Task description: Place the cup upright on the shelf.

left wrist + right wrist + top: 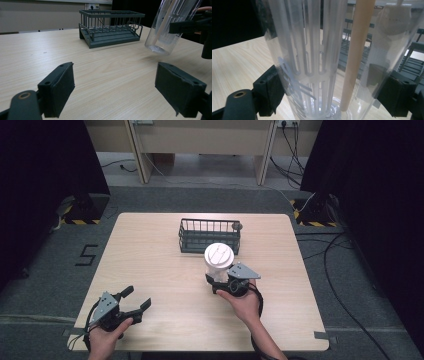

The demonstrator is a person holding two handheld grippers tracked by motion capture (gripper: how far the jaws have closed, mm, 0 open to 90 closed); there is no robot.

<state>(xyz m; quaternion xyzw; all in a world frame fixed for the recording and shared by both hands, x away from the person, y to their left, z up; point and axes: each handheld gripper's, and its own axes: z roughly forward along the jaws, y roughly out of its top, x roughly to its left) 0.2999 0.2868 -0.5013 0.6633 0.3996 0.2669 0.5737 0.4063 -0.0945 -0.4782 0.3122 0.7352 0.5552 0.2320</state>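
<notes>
Light wood tabletop [165,270] with rounded corners, on grey carpet. Dark grey wire basket [210,235] with a slatted base sits upright near the middle of the far edge; in the left gripper view the basket [110,27] stands beyond bare wood. Clear plastic tumbler [218,265] with white lid and slotted white insert is near the tabletop's centre, just in front of the basket, tilted and lifted off the wood: the left gripper view shows its base [162,37] above the surface with a shadow under it. Inside the tumbler [312,62] a beige straw-like stick [354,55] runs down to the bottom. Right tool [220,281], held by the right hand [245,302], is clamped on the tumbler's lower body, black pads [268,87] pressing both sides. Left tool [135,302], held by the left hand [102,340] at the near left corner, has its jaws spread wide with nothing between them, padded fingers [58,87] low over the wood.
</notes>
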